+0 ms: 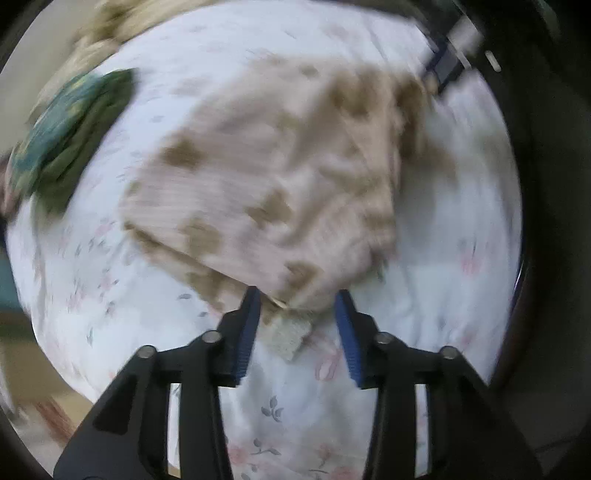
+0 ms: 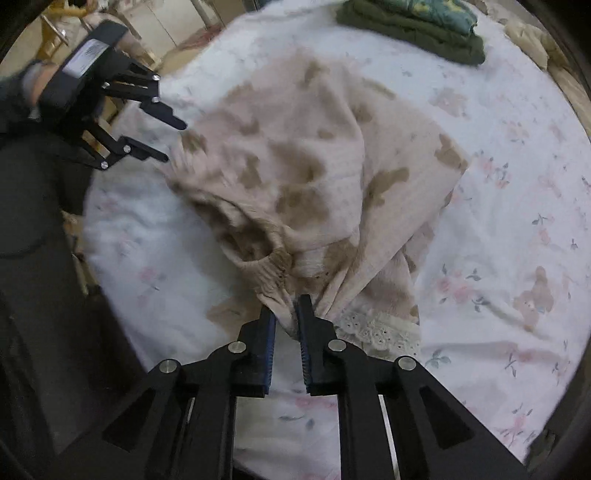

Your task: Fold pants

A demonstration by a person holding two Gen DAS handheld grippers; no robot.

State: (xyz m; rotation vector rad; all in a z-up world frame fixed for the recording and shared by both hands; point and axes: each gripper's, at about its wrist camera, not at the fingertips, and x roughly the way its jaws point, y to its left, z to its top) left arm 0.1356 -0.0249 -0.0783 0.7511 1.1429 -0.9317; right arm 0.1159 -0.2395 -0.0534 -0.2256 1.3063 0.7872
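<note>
Right wrist view — right tool [image 2: 287, 306] pinching pants [image 2: 295, 162]; left tool [image 2: 175, 142] spread beside pants.

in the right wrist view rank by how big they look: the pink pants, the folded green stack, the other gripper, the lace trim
1. pink pants
2. and 3. left gripper and folded green stack: look alike, and the stack lies farther off, so unranked
4. lace trim
</note>
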